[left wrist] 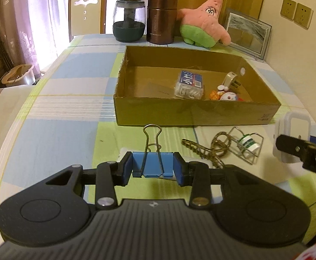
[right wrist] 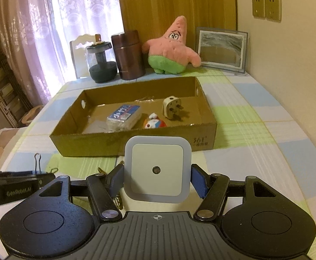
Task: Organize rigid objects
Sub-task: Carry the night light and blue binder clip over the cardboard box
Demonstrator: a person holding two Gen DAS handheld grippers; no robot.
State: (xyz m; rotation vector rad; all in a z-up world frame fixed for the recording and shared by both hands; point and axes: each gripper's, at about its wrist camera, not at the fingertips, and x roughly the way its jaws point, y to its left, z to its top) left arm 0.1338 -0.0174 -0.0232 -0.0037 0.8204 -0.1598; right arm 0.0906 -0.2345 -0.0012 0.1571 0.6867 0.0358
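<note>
Left gripper [left wrist: 153, 169] is pinching a blue binder clip [left wrist: 152, 164], right gripper [right wrist: 156, 181] clamps a white night light [right wrist: 156, 169]; cardboard box [right wrist: 123, 145] sits at twelve o'clock.

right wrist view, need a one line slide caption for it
Right gripper holds a white square night light before a cardboard box of small items.

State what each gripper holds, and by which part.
Left gripper: blue metal binder clip, pinched across its body's ends. Right gripper: square white plastic night light, gripped by its side edges.
</note>
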